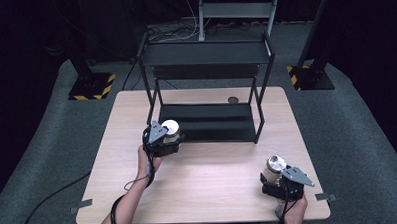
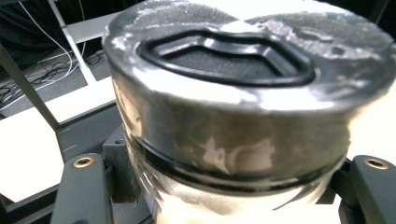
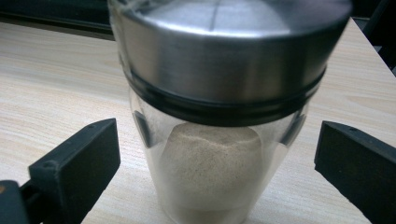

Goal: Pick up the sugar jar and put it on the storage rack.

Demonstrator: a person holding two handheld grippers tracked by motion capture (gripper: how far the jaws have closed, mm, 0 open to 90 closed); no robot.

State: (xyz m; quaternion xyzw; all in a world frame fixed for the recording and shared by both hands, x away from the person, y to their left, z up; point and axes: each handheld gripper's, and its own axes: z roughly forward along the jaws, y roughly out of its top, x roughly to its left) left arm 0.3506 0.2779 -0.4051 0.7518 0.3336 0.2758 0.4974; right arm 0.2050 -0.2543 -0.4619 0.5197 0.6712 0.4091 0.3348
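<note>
Left gripper (image 1: 168,139) is clamped on a glass jar (image 2: 233,140) with a metal lid, its jaws pressing the clear body just below the lid, so the jar stays upright and can be carried without tipping. From the high view, this jar sits at the front left corner of a black two-tier rack (image 1: 205,86) standing on the far half of a pale wooden table (image 1: 199,192). Judging by that position, the jar is bound for the rack's lower shelf (image 1: 212,122).

Right gripper (image 1: 275,177), near the table's front right corner, has its jaws apart on either side of a second jar (image 3: 210,168), not touching the glass. That jar stands on the table, holding pale powder, likely waiting for its own grip.
</note>
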